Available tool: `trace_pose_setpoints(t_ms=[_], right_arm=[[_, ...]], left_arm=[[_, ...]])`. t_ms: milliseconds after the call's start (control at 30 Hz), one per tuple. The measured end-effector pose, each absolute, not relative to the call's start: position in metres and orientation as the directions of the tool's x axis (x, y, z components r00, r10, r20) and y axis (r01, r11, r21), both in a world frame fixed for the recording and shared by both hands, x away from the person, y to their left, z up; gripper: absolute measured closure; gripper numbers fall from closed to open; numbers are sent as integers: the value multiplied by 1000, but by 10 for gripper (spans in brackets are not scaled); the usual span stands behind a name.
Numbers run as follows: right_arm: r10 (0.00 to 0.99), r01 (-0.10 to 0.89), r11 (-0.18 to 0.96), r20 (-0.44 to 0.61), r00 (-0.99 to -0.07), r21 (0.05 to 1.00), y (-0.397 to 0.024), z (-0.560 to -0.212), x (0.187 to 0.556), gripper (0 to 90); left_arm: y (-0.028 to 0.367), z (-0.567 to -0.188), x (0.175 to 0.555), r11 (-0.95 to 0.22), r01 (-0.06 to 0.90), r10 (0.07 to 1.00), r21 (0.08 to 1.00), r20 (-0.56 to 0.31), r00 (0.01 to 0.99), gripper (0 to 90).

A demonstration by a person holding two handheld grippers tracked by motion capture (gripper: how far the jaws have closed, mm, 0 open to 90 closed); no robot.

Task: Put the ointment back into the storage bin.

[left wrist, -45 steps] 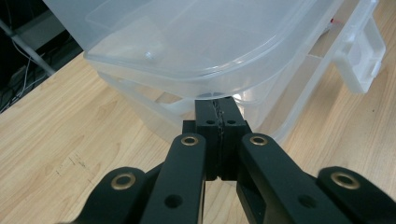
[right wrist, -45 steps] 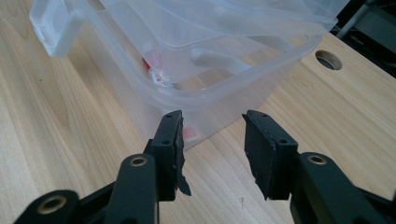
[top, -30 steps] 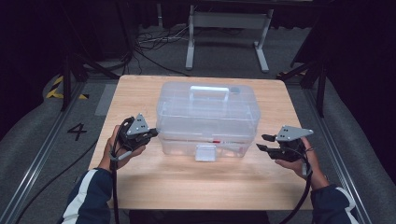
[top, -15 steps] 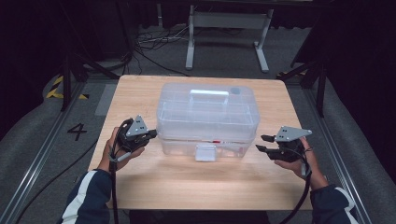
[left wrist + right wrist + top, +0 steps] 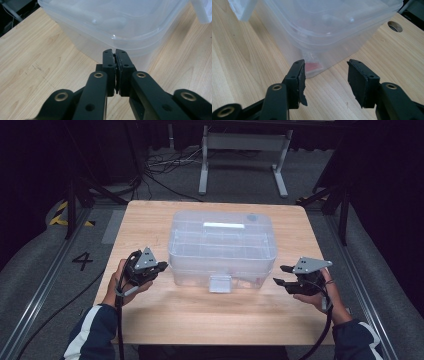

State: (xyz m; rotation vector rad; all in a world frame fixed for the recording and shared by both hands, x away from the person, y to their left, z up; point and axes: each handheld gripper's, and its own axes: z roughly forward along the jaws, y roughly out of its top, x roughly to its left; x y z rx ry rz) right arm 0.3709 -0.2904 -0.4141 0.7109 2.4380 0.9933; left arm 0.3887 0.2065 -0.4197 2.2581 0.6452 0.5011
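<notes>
A clear plastic storage box (image 5: 222, 245) with a lid and a white front latch (image 5: 220, 283) stands mid-table. My left gripper (image 5: 162, 266) is held at its front left corner, jaws shut with nothing between them; in the left gripper view its tips (image 5: 115, 52) nearly touch the box (image 5: 112, 20) under the lid's rim. My right gripper (image 5: 280, 275) sits just off the front right corner, open. Its jaws have just been opening, and in the right gripper view (image 5: 325, 67) nothing lies between them. Something red (image 5: 313, 66) shows through the box wall (image 5: 332, 22).
The wooden table (image 5: 200, 315) has bare room in front of the box and on both sides. A round hole (image 5: 395, 26) is cut in the tabletop behind the box. A metal stand (image 5: 245, 150) and cables lie on the floor beyond.
The right gripper's jaws stand a little wider apart than before. Both hands have kept their places beside the box.
</notes>
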Motion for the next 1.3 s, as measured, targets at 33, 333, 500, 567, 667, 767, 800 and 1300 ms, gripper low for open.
trace_pose_setpoints(t_ms=[33,333,500,567,667,767,800,1300], right_arm=[[594,304,617,-177,-785,726,-290,-414,370,477],[583,292,648,-212,-784,703,-289,-415,366,436],[586,298,658,-220,-780,692,-291,-417,363,412],[588,301,659,-222,-778,690,-293,-417,361,408],[587,306,666,-226,-777,680,-296,-419,359,400],[590,307,664,-225,-775,682,-299,-420,358,395],[592,313,665,-222,-775,678,-301,-422,356,392],[623,362,655,-203,-755,663,-317,-438,347,375]], left_arm=[[206,-421,388,-619,299,578,726,163,800,857],[213,-428,379,-651,320,586,688,188,788,722],[219,-432,373,-665,334,599,668,211,772,615],[221,-434,370,-673,338,604,658,224,765,579],[225,-436,366,-677,347,610,650,231,758,533],[227,-437,363,-687,350,608,637,239,757,501],[228,-439,361,-692,354,608,629,242,756,481],[251,-465,345,-713,403,612,573,228,758,354]])
